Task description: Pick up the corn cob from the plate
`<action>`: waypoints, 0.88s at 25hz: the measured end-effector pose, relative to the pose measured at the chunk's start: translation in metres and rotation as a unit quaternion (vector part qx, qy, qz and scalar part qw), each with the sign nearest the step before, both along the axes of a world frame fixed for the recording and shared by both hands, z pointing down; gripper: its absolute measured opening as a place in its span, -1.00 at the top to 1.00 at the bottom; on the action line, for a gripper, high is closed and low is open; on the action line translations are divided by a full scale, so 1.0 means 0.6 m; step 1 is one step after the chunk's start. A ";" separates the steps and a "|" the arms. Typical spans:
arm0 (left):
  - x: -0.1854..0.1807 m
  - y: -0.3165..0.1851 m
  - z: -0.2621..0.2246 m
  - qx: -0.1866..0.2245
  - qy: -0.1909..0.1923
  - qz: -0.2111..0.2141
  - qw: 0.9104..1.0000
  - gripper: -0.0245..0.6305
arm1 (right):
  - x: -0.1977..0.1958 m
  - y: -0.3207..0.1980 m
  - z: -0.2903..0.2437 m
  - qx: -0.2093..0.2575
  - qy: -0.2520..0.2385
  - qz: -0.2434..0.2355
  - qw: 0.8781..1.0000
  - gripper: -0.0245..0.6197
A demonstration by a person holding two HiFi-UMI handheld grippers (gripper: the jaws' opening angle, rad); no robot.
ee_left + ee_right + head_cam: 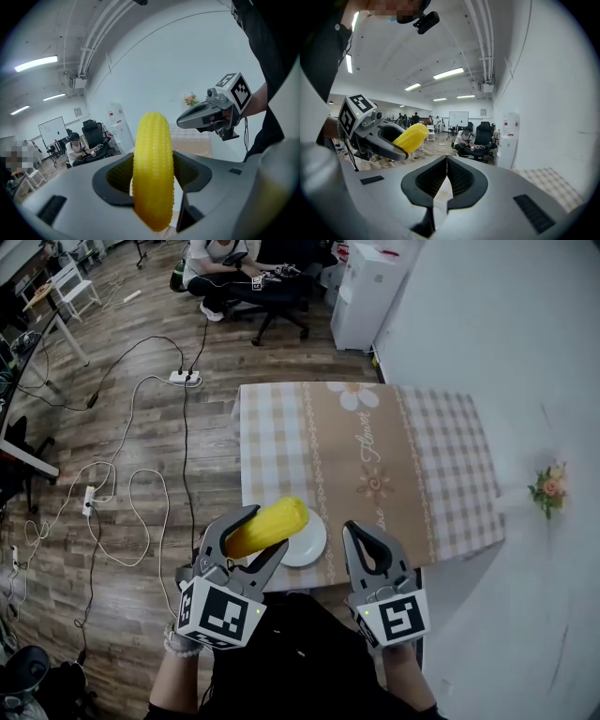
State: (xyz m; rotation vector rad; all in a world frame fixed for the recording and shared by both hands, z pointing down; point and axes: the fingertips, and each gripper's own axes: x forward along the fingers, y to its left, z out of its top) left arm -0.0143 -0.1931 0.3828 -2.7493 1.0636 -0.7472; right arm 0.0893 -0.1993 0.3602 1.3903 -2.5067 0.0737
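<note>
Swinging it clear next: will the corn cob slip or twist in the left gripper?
Probably stiff: the corn cob juts straight past the left gripper without sagging. Bumpy kernels likely aid grip. Being round, it may pivot if swung fast.

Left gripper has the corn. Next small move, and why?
Probably lift the left gripper a little higher, jaws clamped: the corn cob is gripped between them, clear of the plate but, in the head view, just over its rim. The right gripper is shut and empty, so leave it.
</note>
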 end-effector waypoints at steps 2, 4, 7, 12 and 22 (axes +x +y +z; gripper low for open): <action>0.001 0.001 0.002 0.002 -0.003 0.004 1.000 0.12 | 0.001 0.001 -0.001 0.001 0.001 0.000 1.000 0.80; 0.002 0.002 0.003 0.003 -0.005 0.007 1.000 0.12 | 0.002 0.000 -0.002 0.002 0.001 0.001 1.000 0.80; 0.004 0.002 0.004 0.001 -0.006 0.010 1.000 0.12 | 0.001 0.000 -0.003 0.001 0.003 0.002 1.000 0.80; 0.009 0.005 0.007 -0.001 -0.005 0.016 1.000 0.12 | -0.001 -0.004 -0.003 -0.010 0.013 0.011 1.000 0.80; 0.020 0.008 0.008 0.000 -0.008 0.030 1.000 0.12 | -0.004 -0.002 0.001 -0.008 0.014 0.005 1.000 0.80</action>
